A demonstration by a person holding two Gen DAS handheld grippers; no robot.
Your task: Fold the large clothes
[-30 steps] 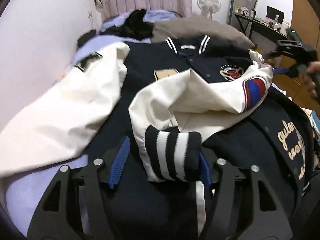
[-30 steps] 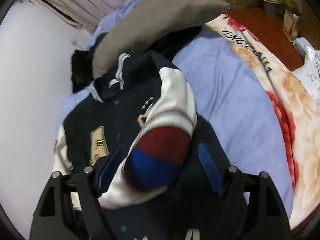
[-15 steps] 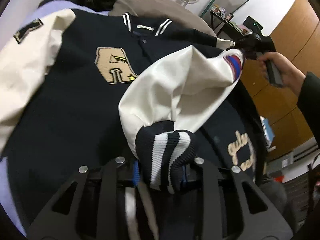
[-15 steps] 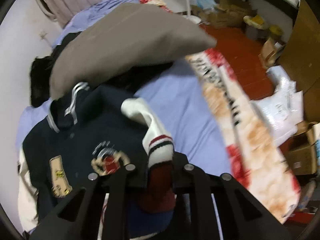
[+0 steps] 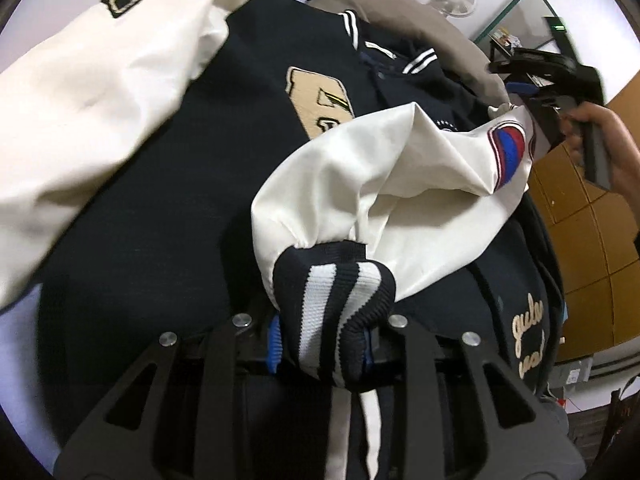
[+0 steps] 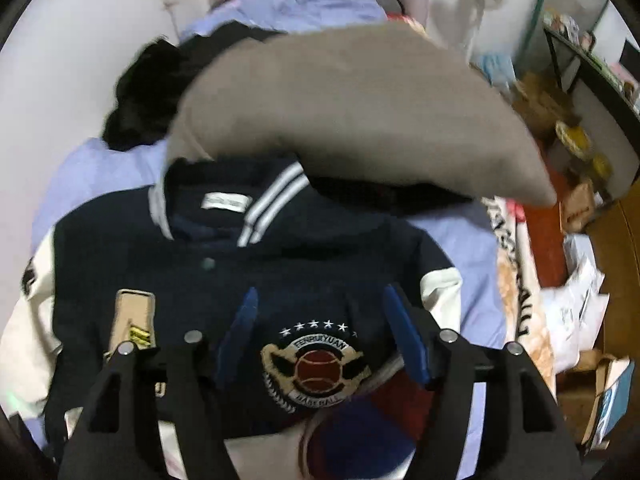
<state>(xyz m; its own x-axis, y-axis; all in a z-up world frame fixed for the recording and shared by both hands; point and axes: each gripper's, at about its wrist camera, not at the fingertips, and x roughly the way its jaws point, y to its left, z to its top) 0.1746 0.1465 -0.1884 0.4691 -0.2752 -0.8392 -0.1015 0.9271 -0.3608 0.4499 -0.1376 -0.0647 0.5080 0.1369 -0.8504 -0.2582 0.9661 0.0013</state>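
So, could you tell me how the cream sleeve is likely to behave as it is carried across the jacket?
Probably floppy: the cream sleeve sags and creases away from the left tool. Its smooth sheen suggests it may slide. The ribbed cuff bunches, so likely grips well.

navy varsity jacket (image 5: 168, 184) face-up on bed — cream sleeve (image 5: 384, 184) folded across front, striped cuff (image 5: 336, 316) bunched.

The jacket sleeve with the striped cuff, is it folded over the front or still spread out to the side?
Folded over. The cream sleeve lies across the navy jacket front, its striped cuff pinched in the left gripper.
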